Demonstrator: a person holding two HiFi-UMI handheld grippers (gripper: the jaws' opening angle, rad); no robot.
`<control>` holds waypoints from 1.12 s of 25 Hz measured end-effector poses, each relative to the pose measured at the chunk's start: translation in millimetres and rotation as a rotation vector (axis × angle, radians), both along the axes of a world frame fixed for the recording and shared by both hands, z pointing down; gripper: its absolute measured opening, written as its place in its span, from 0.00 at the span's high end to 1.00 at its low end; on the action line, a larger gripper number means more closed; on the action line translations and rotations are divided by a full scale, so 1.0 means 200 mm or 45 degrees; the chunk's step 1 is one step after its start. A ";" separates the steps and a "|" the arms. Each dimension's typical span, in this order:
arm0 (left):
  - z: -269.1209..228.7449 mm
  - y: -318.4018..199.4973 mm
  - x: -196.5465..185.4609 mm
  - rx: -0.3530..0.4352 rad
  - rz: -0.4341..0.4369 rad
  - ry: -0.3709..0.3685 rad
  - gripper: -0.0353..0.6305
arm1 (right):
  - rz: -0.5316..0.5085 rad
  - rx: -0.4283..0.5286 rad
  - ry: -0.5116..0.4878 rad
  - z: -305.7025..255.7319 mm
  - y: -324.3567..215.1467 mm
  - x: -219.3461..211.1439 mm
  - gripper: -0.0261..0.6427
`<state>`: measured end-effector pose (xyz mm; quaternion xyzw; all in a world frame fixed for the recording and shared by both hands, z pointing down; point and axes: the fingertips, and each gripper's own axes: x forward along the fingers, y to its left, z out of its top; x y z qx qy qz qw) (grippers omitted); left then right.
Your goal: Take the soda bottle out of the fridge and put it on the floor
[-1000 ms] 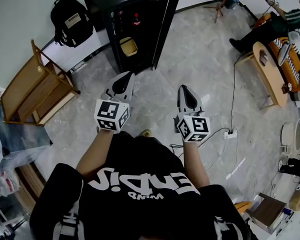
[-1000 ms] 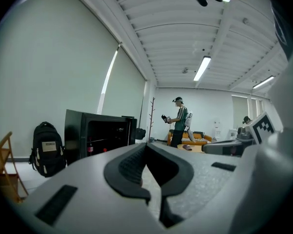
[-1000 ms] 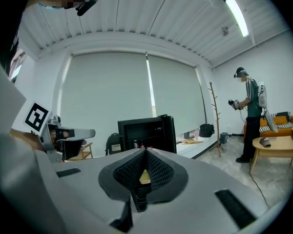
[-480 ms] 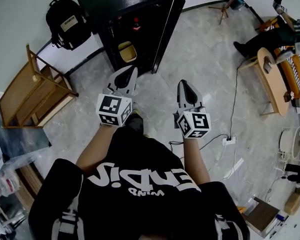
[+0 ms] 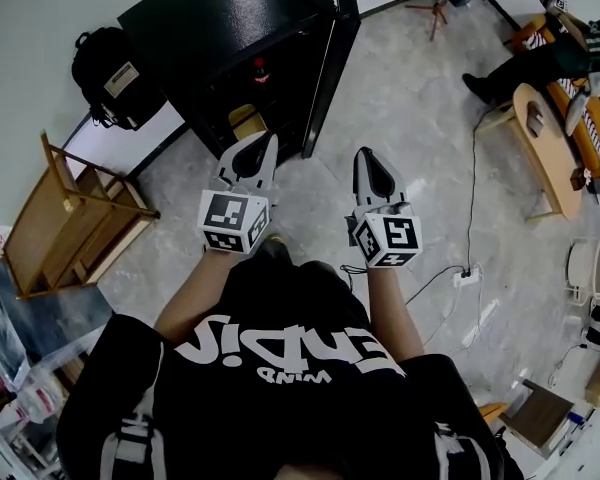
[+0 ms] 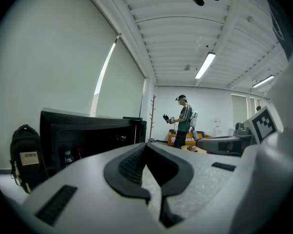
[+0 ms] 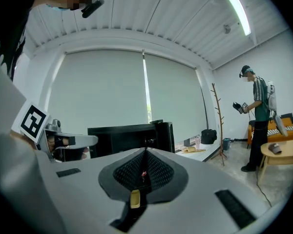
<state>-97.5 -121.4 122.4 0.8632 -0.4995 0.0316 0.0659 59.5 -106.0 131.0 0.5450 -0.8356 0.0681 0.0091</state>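
Fridge [image 5: 230,28] nearer than before; left gripper [image 5: 268,141], right gripper [image 5: 365,154] jaws clenched, empty.

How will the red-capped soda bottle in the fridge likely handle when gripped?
The soda bottle stands upright in the fridge, so a nudge may tip it. Probably round, so it might roll. Fill level, hence weight, isn't visible.

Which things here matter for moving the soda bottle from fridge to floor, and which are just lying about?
For the job: fridge, soda bottle inside it, floor, left gripper, right gripper, both shut.
Lying about: backpack, wooden chair, power strip, wooden table.
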 end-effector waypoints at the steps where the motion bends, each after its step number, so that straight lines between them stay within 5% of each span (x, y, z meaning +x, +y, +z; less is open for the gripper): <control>1: 0.00 -0.03 0.01 -0.001 0.003 -0.001 0.94 | 0.005 -0.001 -0.001 0.00 -0.03 0.00 0.93; 20: 0.04 -0.24 0.03 -0.026 -0.030 0.011 0.94 | -0.119 -0.044 -0.014 0.09 -0.23 -0.04 0.93; 28: 0.28 -0.45 0.01 -0.056 -0.054 0.007 0.94 | -0.135 -0.014 -0.014 0.26 -0.41 -0.09 0.93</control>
